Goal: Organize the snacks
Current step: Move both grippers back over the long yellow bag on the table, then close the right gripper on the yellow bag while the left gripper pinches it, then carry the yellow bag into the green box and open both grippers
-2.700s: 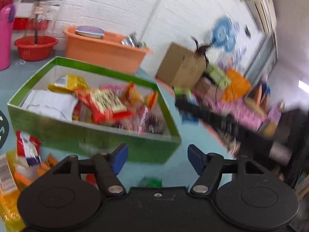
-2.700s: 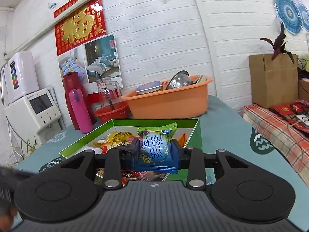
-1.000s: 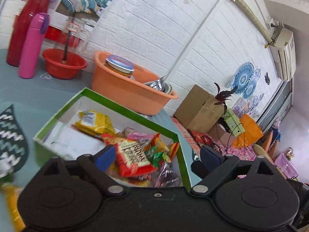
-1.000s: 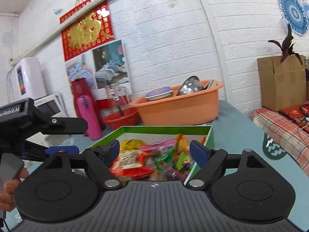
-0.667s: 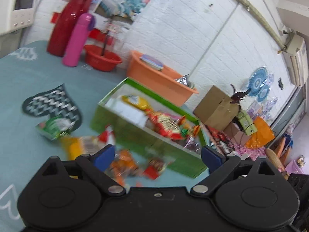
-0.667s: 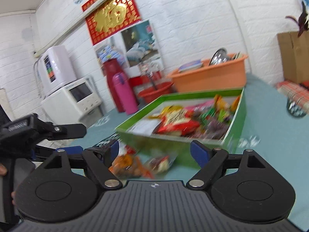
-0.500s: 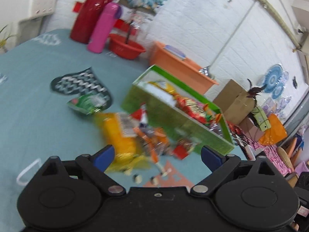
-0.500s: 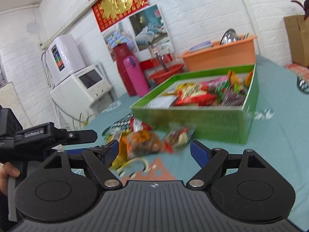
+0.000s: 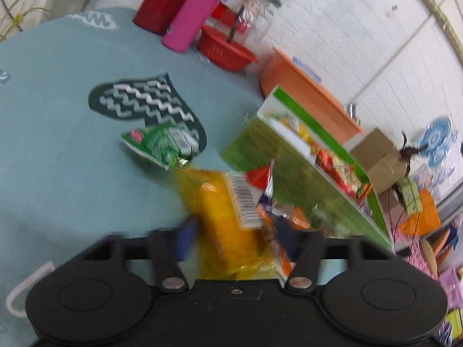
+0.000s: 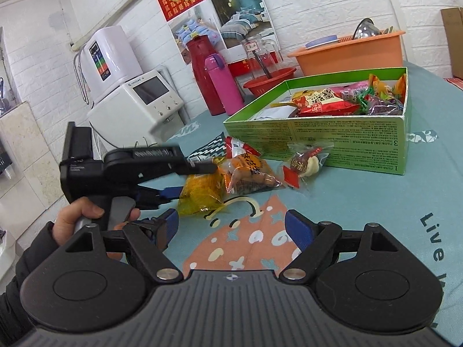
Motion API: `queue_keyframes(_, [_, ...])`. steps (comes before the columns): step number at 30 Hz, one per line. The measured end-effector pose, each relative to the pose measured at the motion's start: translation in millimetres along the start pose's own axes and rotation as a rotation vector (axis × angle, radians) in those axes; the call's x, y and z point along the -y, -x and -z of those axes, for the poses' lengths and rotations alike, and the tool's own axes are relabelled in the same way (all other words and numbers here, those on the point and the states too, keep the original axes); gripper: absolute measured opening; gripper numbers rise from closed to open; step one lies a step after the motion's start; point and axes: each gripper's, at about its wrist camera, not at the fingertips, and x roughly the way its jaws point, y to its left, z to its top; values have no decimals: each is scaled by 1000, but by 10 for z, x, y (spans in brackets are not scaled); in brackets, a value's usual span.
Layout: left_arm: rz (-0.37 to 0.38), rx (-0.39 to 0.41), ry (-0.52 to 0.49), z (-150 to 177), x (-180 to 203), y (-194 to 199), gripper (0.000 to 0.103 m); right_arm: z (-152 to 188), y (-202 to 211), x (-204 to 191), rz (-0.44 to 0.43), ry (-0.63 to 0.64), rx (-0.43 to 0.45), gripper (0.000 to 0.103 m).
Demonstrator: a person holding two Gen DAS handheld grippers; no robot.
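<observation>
**Left tool closing around yellow packet beside the snack box**

The left tool (image 9: 234,237) sits low over the tabletop (image 9: 58,179), its jaws closing with the yellow packet (image 9: 222,225) between them; blur hides whether the pads press it yet. The right tool (image 10: 231,228) hovers with jaws spread and nothing between them, over a bare stretch of cloth with a peach patch.

The green box (image 10: 347,141) stands toward the far side of the tabletop, its near wall facing the loose snacks, open cloth running from that wall to the right tool. Four loose packets lie outside the box: the yellow packet, an orange packet (image 10: 249,173) touching it, a clear-wrapped sweet (image 10: 303,164) just beside the box wall, and a green packet (image 9: 159,144) well apart on a dark leaf print. A red-and-white wrapper (image 9: 260,179) peeks out behind the yellow packet. Behind the box stand one orange basin (image 10: 353,52), one red bowl (image 10: 269,81) and two flasks, pink (image 10: 222,86) and red (image 10: 202,66).
</observation>
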Motion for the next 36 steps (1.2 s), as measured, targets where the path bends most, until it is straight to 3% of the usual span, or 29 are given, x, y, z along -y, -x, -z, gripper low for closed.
queue_keyframes(7, [150,-109,-53,466,53,336,29,86,-64,-17,-47,11,-44,103])
queue_keyframes(9, [170,-106,-37,597,31,462,50,124,-106,-24,-65,4,-63,103])
queue_keyframes(10, [178,-95,-17,626,4,518,77,143,-128,-28,-71,4,-74,103])
queue_keyframes(11, [189,-80,15,630,-36,573,86,162,-152,-39,-75,4,-86,103])
queue_keyframes(13, [219,-66,58,599,-93,630,82,187,-187,-59,-83,5,-103,103])
queue_keyframes(14, [229,-68,63,577,-96,632,75,191,-203,-71,-88,4,-108,103])
queue_keyframes(21, [239,-106,34,594,-3,561,64,190,-277,-158,-141,0,-132,102])
queue_keyframes(22, [231,-107,33,609,-8,548,60,192,-298,-159,-146,-2,-137,101])
queue_keyframes(23, [225,-112,38,620,-23,527,44,197,-333,-155,-156,-9,-144,97])
queue_keyframes(24, [218,-117,46,636,-44,500,39,202,-372,-147,-167,-22,-157,85])
queue_keyframes(26, [221,-111,61,650,-65,499,26,223,-416,-140,-196,-52,-173,76])
queue_keyframes(30, [216,-77,19,626,71,656,24,172,-293,-207,-211,-19,-148,71])
queue_keyframes(36, [264,5,-101,362,513,799,25,-135,-16,-219,-215,24,-6,71])
